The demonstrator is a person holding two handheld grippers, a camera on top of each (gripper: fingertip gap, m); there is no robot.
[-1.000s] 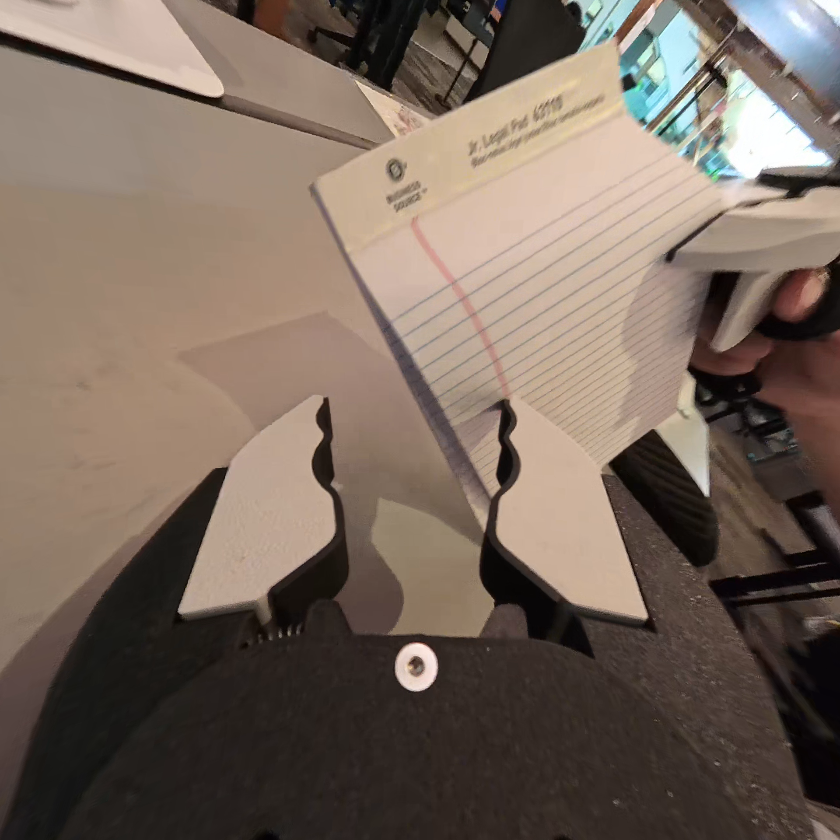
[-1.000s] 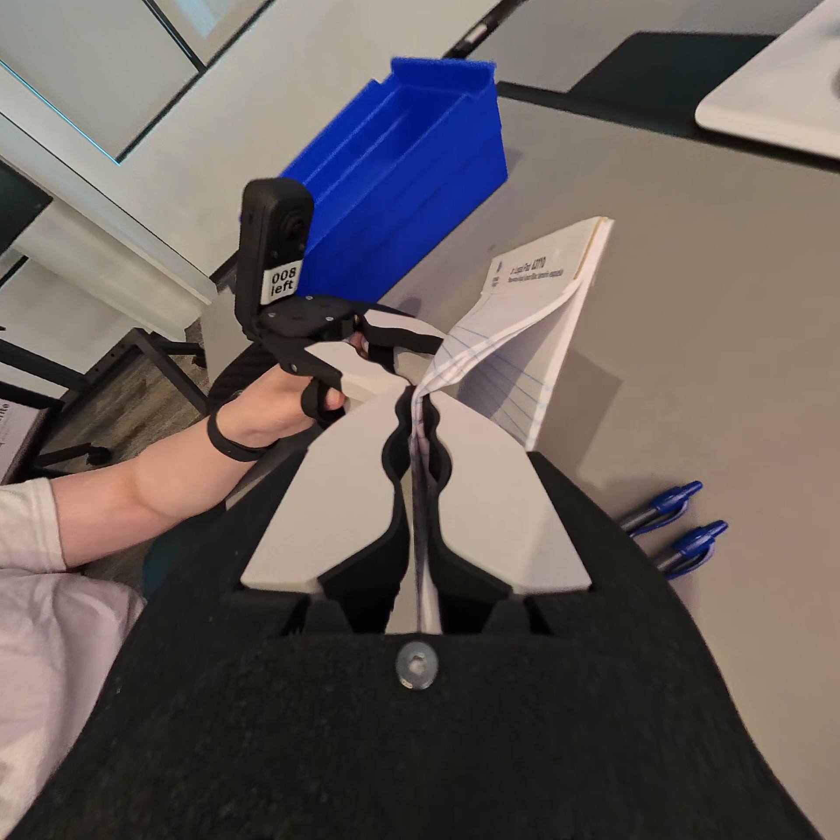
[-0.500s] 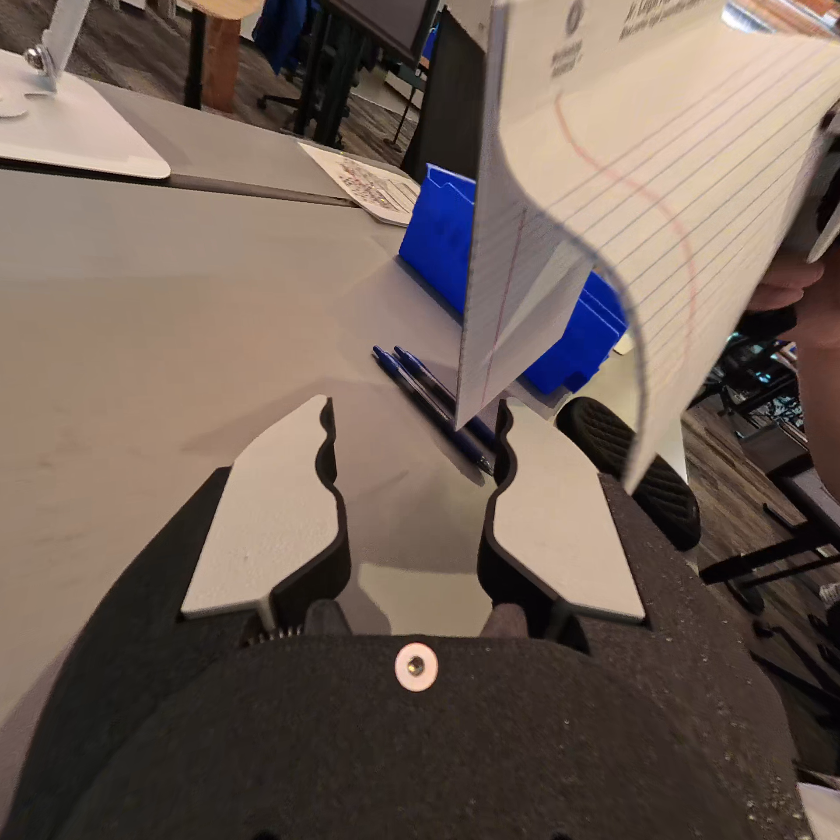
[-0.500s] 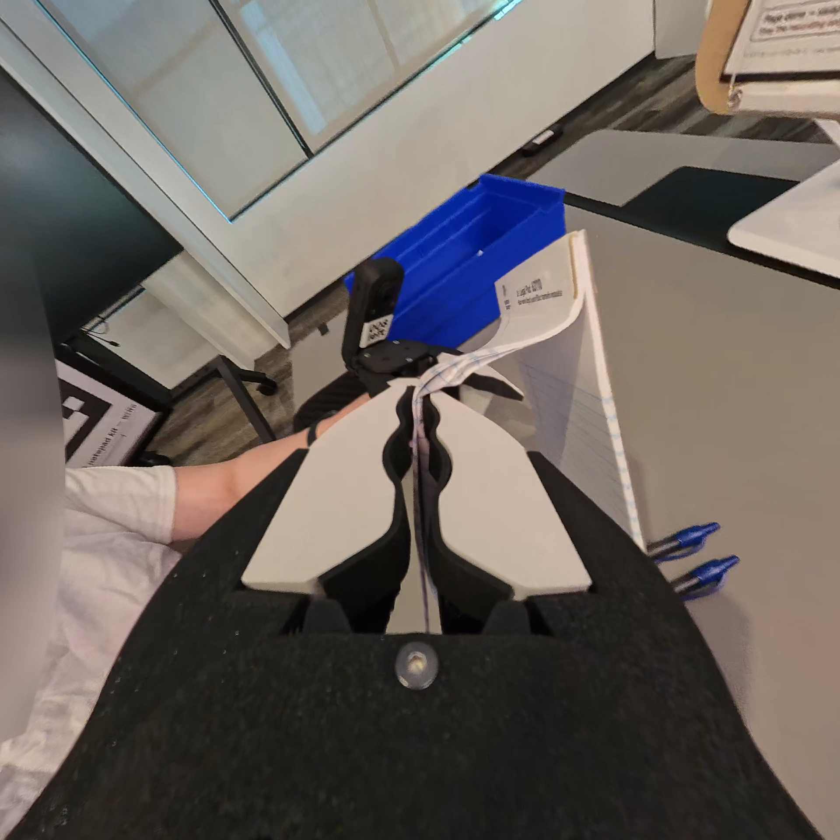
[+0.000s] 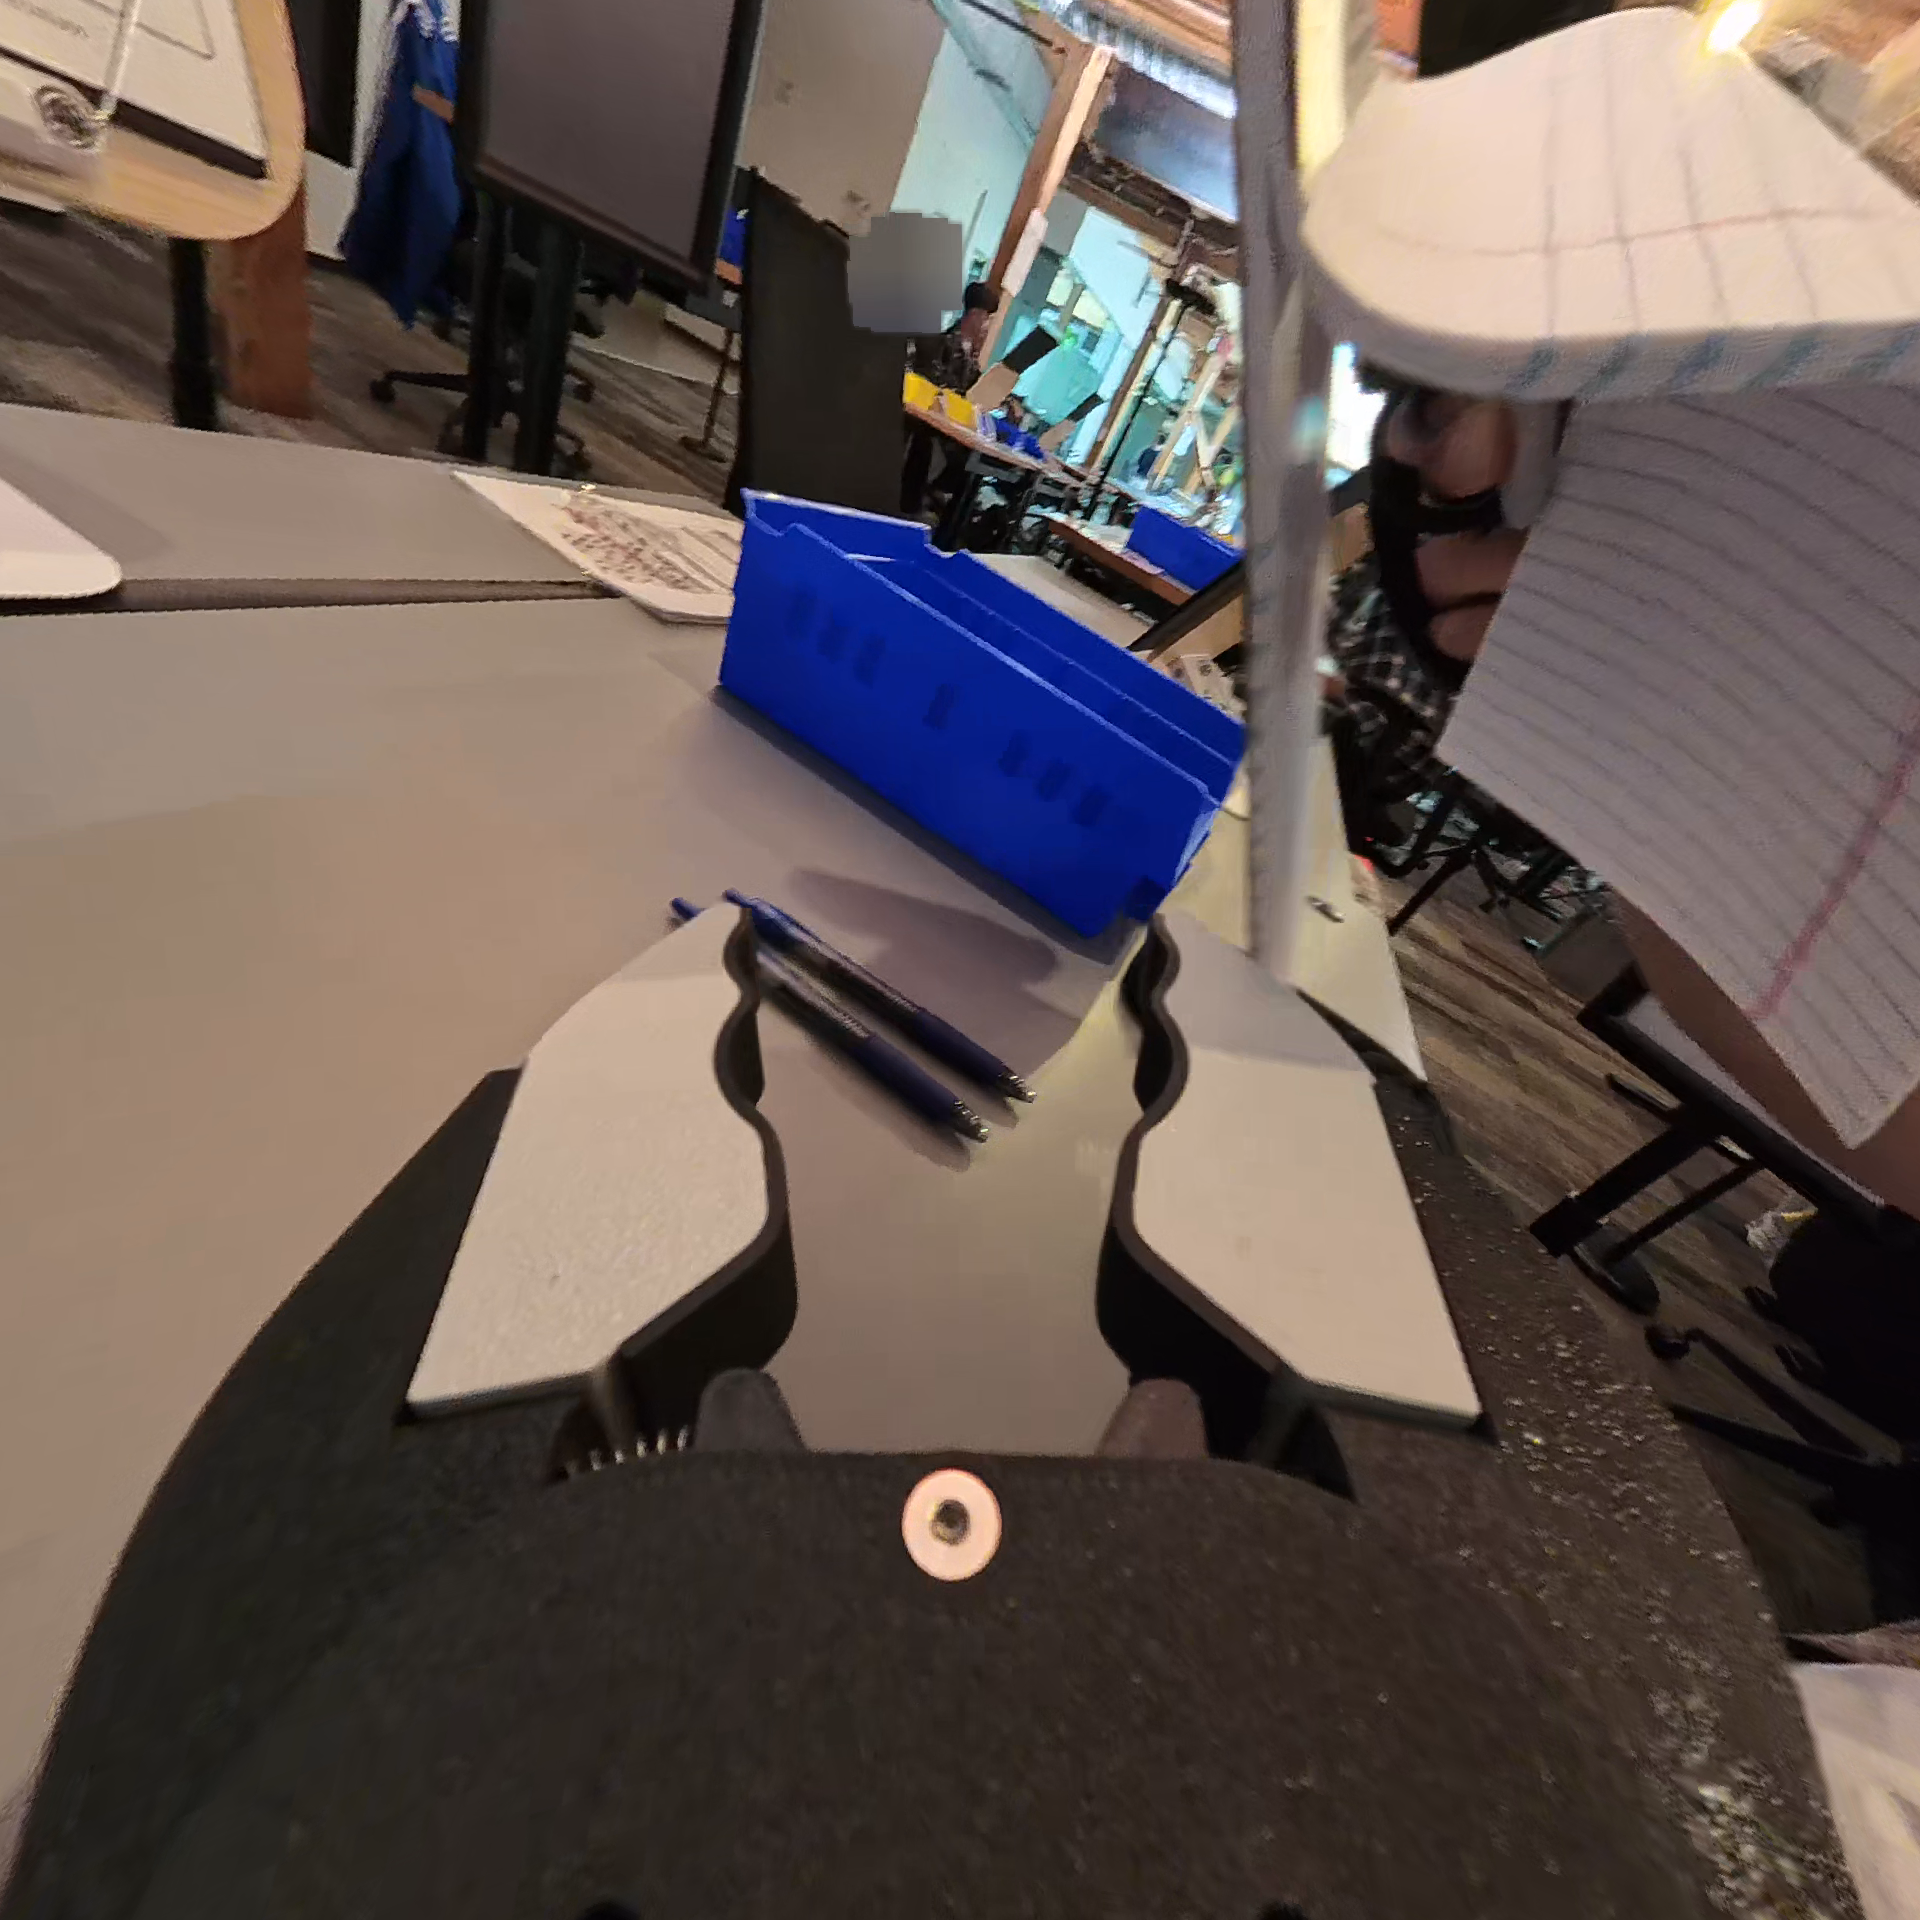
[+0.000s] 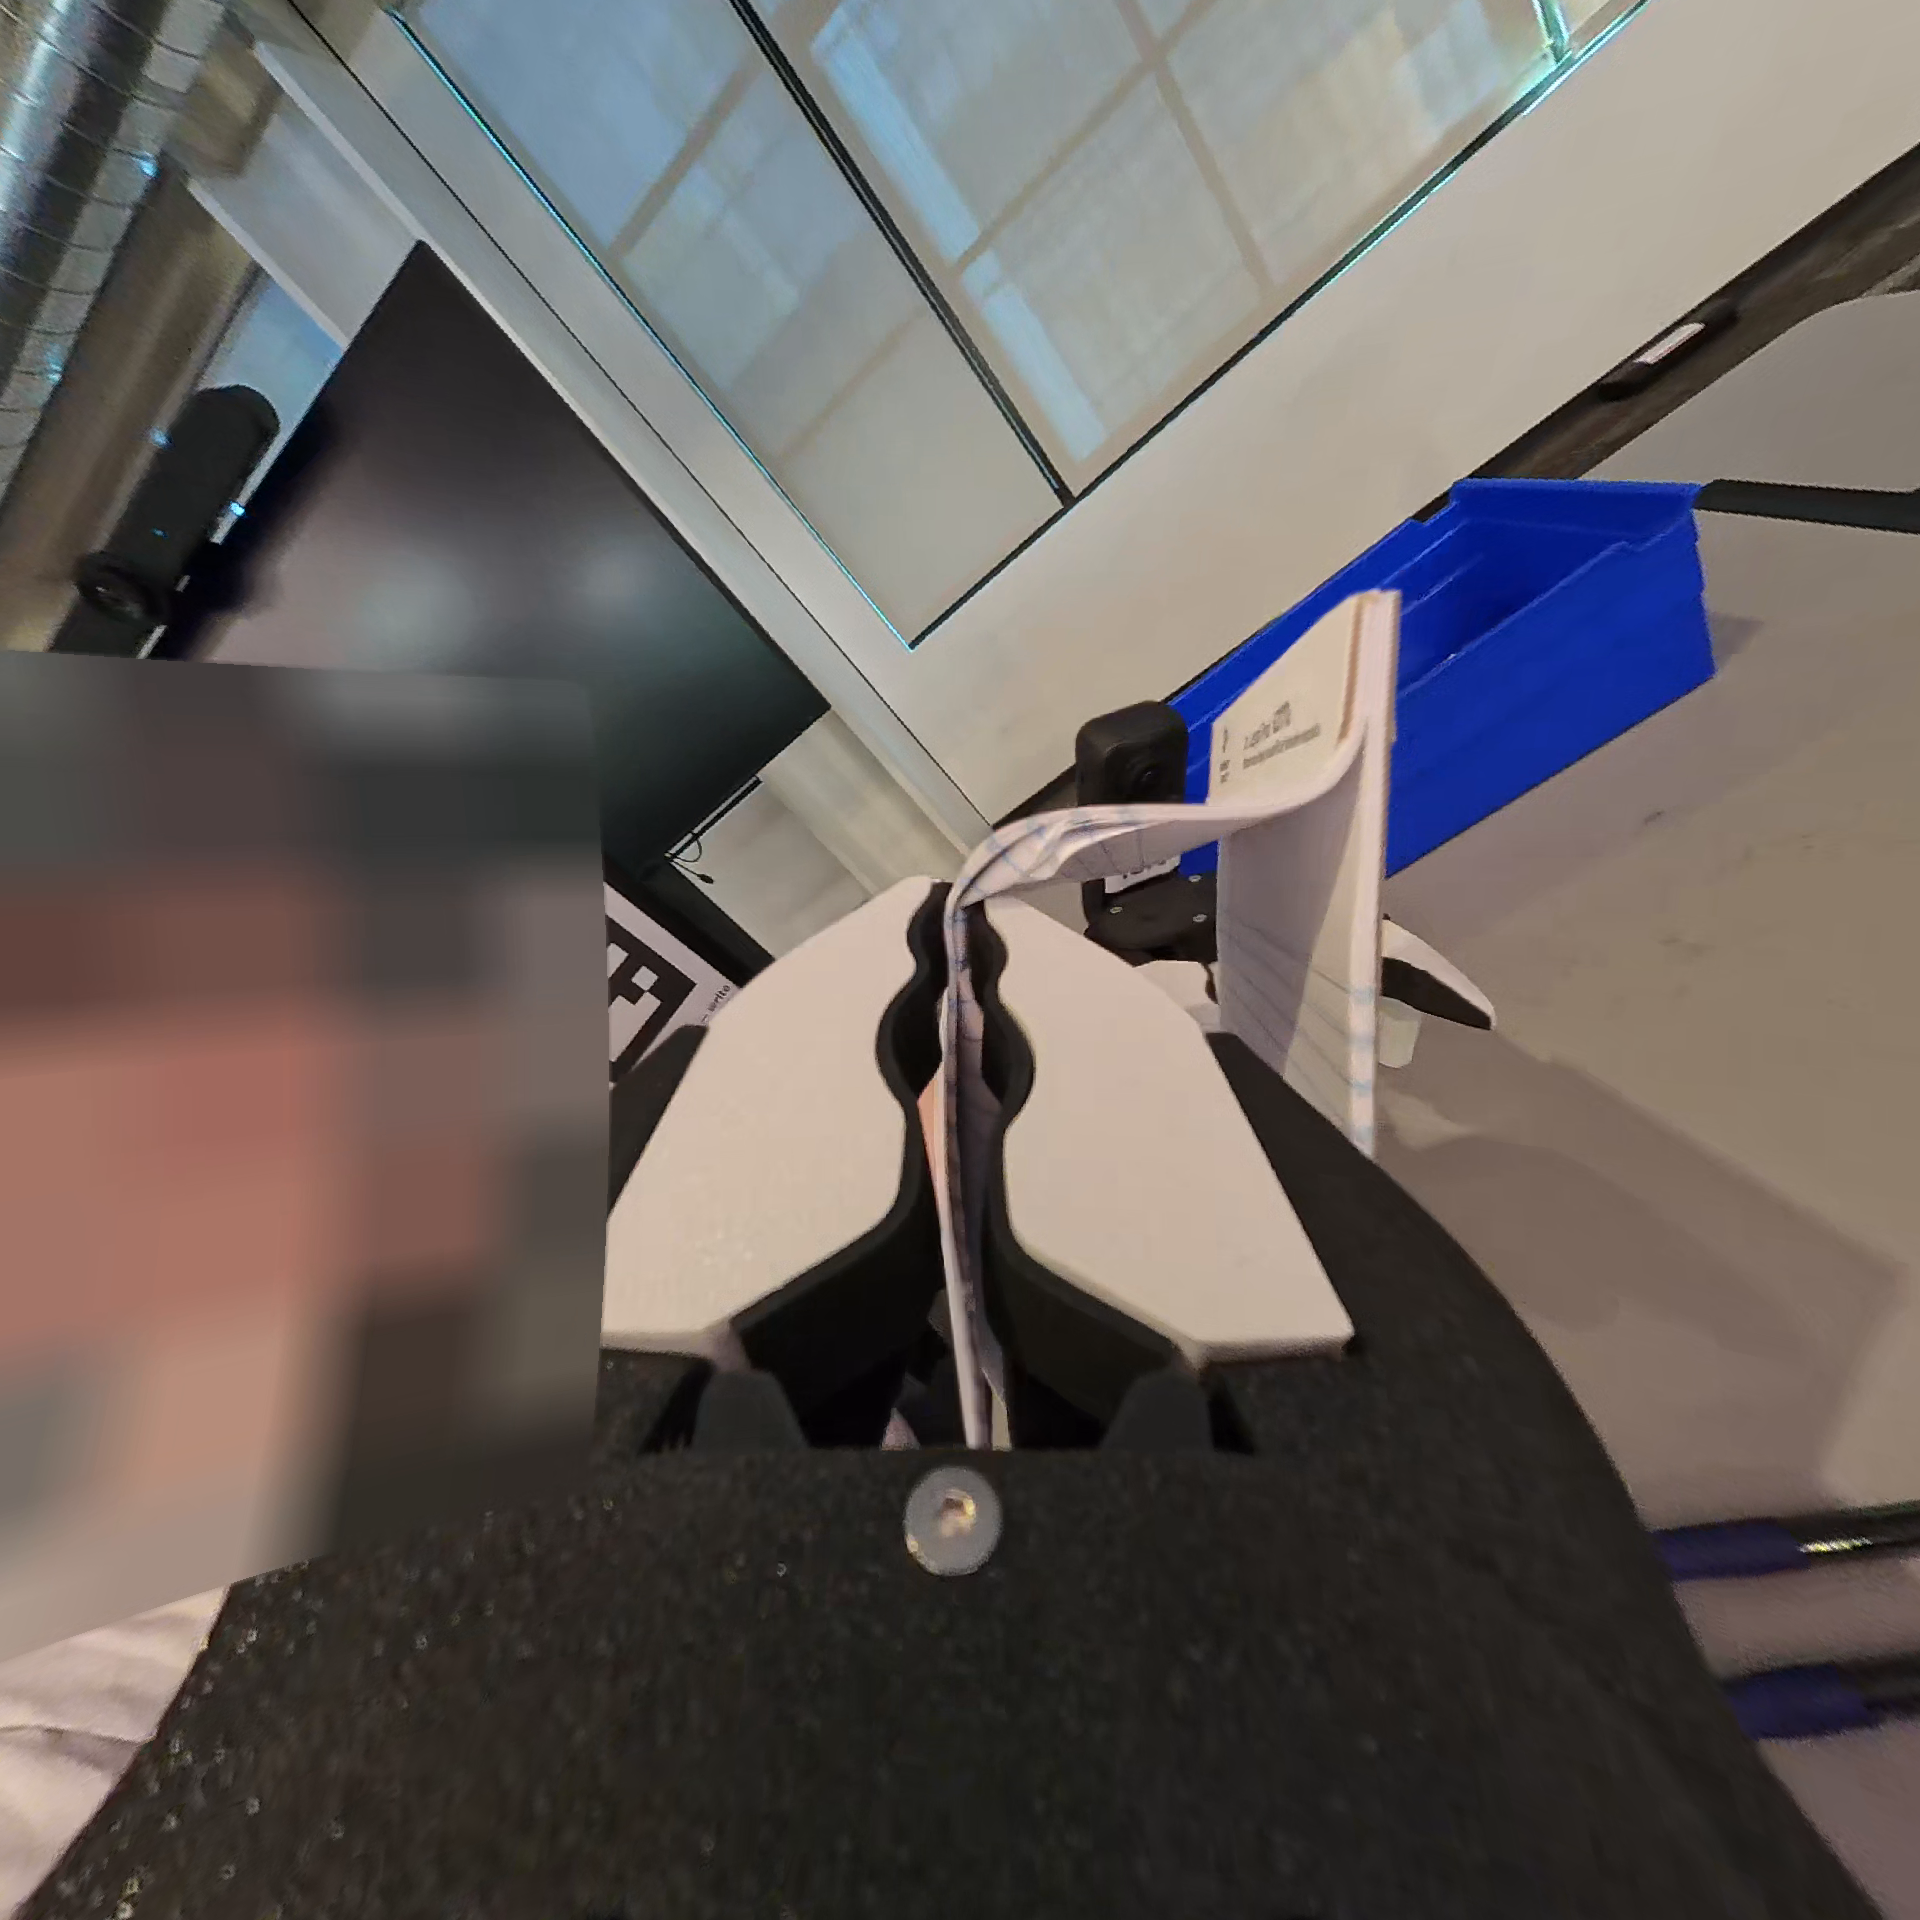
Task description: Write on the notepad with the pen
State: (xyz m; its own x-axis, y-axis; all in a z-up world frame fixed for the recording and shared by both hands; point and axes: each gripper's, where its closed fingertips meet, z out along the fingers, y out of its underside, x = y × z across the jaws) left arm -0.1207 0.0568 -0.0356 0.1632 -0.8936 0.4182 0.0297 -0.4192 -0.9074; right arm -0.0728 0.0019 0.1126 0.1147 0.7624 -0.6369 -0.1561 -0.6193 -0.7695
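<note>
My right gripper (image 6: 961, 909) is shut on the top sheets of the lined notepad (image 6: 1309, 883) and holds it up. The pad's block hangs nearly upright, with the gripped sheets curling away from it. In the left wrist view the pad (image 5: 1280, 623) shows edge-on at the right, with loose sheets (image 5: 1714, 675) bowed beside it. I cannot tell if its lower corner touches the grey table (image 5: 312, 831). My left gripper (image 5: 940, 935) is open and empty, low over the table. Two blue pens (image 5: 883, 1018) lie side by side just beyond its fingertips.
A blue plastic bin (image 5: 966, 748) stands behind the pens near the table's right edge; it also shows in the right wrist view (image 6: 1538, 644). A printed sheet (image 5: 644, 551) and a white base plate (image 5: 42, 561) lie at the back left. A dark monitor (image 6: 447, 582) stands off the table. To the white base plate (image 5: 42, 561): left tips about 35 cm, right tips about 45 cm.
My right gripper has risen and tipped upward with the sheets, swinging the pad from face-on to edge-on. My left gripper, still open, has come closer to the pens.
</note>
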